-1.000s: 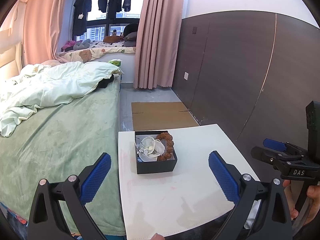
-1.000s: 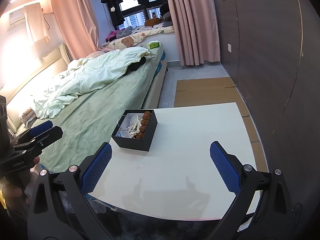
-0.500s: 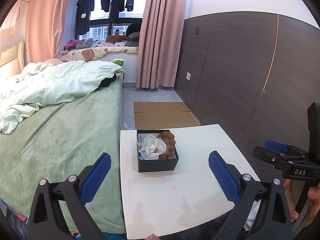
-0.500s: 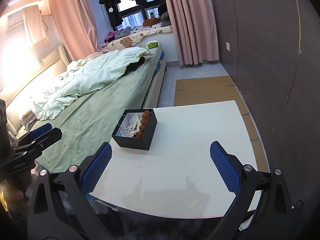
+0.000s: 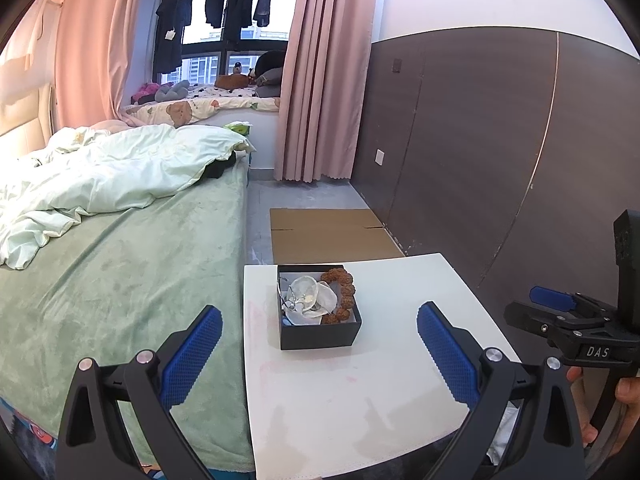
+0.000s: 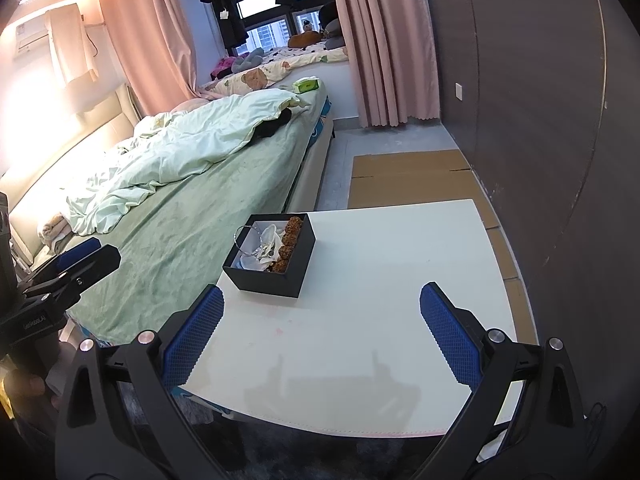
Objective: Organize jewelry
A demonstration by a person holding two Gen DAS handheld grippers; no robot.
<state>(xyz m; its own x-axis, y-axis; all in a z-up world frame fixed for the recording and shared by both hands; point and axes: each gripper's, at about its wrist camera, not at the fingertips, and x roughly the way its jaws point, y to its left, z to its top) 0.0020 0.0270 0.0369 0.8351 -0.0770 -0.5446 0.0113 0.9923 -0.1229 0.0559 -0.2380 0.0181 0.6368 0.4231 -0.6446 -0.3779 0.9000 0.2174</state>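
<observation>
Both grippers, left gripper (image 5: 318, 344) and right gripper (image 6: 320, 330), hovered empty with fingers spread wide. Ahead of them, the black jewelry box (image 5: 318, 312) sat on the white table (image 5: 360, 392). Descending squarely over the beaded bracelet (image 5: 344, 294) would likely avoid snagging the tissue.

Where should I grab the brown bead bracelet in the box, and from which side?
Take the bead bracelet from above, across its far loop, where the beads rise near the rim of the black box. It lies along the right wall, against the white pouch, so side access looks blocked.
</observation>
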